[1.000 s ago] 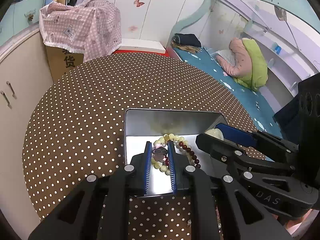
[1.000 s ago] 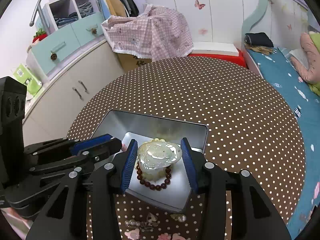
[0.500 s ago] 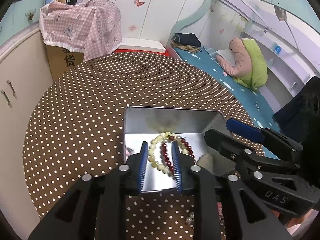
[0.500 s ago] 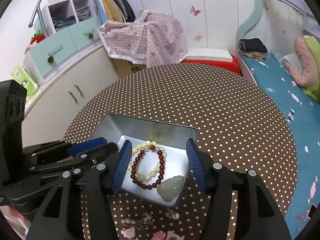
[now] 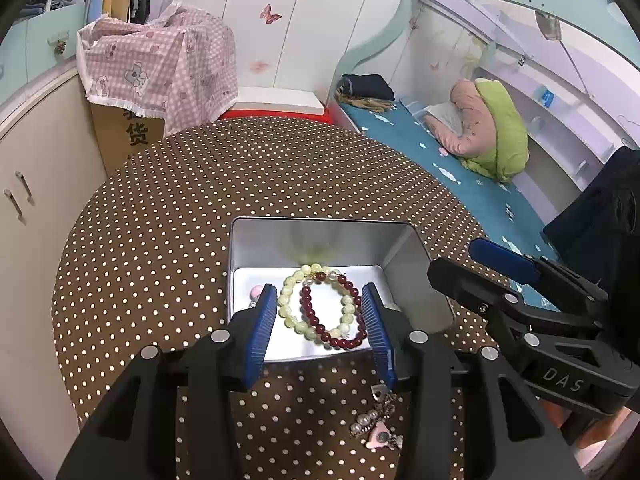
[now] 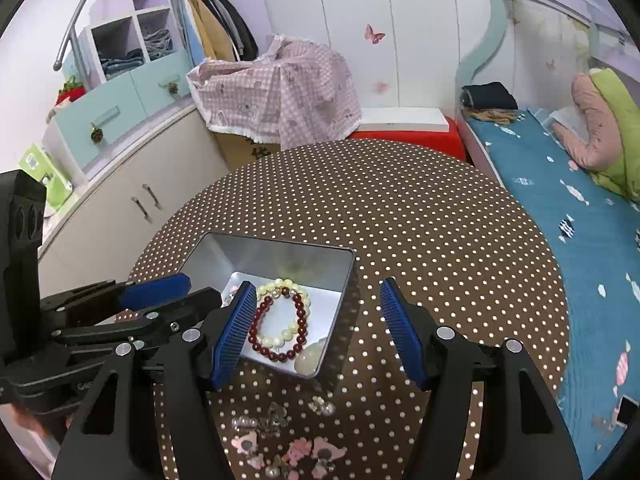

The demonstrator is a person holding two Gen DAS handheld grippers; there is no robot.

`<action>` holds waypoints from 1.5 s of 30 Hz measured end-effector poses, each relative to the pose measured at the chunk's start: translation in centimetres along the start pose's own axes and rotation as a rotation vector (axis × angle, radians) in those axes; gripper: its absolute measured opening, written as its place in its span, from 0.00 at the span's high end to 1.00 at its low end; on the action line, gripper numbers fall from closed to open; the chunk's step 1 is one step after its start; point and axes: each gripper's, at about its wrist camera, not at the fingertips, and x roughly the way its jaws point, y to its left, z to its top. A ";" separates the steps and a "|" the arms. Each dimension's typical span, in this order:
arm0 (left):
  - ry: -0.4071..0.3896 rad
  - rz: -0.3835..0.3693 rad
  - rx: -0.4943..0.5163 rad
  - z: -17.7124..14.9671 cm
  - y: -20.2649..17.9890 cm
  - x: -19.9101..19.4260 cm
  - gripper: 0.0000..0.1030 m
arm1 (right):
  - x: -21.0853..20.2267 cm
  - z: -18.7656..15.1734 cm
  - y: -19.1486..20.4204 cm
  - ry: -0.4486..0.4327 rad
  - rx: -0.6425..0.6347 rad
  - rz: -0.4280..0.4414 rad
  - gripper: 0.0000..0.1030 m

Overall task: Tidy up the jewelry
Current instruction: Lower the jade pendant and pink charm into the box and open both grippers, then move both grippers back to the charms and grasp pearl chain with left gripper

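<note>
Dotted table (image 5: 168, 208) — bracelets (image 5: 324, 306) in tin (image 5: 404, 252).

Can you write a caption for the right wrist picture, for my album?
Open right gripper above a metal tin holding a red bead bracelet and a cream one.

Both jaws sprung wide and withdrawn, pale pendant (image 6: 310, 358) dropped into tin (image 6: 276, 250)
</note>
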 end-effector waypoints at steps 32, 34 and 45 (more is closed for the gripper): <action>0.093 0.059 0.100 -8.5 -3.7 -1.0 0.52 | -2.7 -9.0 -4.2 0.083 0.030 -0.065 0.25; 0.111 0.062 0.100 -8.7 -3.6 -0.4 0.52 | -2.2 -9.6 -4.4 0.103 0.030 -0.067 0.25; 0.154 0.091 0.165 -8.9 -5.0 2.2 0.60 | -0.9 -12.1 -5.0 0.151 0.024 -0.049 0.25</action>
